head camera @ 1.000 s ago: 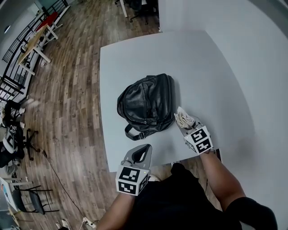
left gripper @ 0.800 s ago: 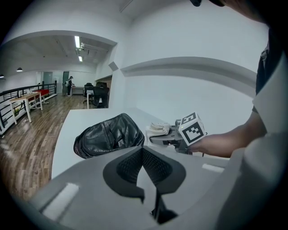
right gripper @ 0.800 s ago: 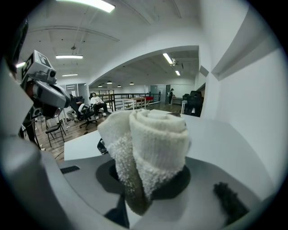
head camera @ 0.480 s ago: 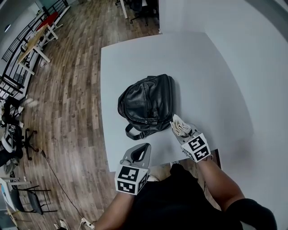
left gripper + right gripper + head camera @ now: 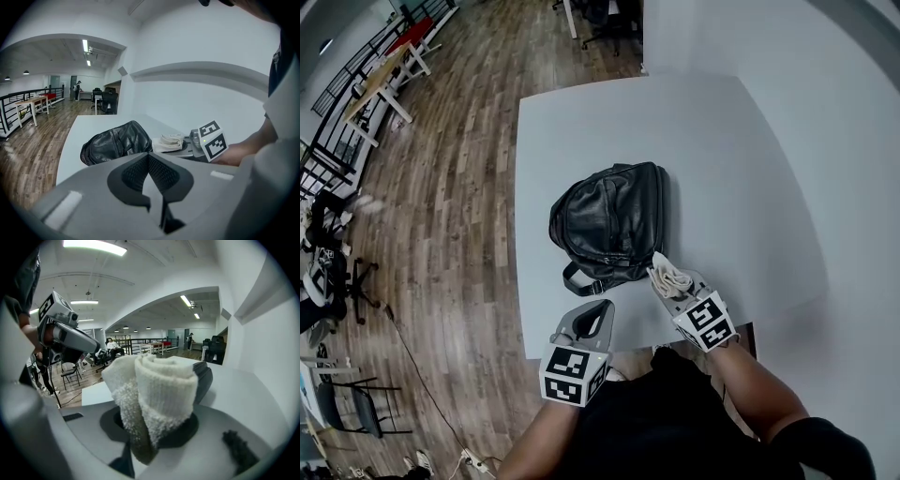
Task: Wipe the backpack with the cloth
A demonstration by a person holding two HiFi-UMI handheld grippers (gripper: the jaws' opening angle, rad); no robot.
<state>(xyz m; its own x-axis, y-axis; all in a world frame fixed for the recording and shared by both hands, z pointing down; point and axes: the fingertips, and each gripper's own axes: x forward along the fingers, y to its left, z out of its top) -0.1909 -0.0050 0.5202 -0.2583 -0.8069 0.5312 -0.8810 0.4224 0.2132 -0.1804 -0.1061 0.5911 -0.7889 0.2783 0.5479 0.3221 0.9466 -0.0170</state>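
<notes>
Head view: the black leather backpack (image 5: 609, 225) lies in the middle of the white tabletop (image 5: 712, 159). The right tool (image 5: 673, 284) squeezes a rolled white cloth (image 5: 667, 272) at the backpack's 5 o'clock edge. Nothing holds the backpack, so a hard rub could slide it toward 11 o'clock. The left tool (image 5: 591, 322) is pinched closed on nothing, waiting at 6 o'clock. Both arms reach forward, with the right one further out.

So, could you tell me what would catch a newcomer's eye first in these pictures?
The black leather backpack lying in the middle of the white table stands out first. Next comes the rolled cream cloth clamped in the right claw, close by the backpack's near right corner. The left claw hangs shut and empty over the table's near edge.
</notes>
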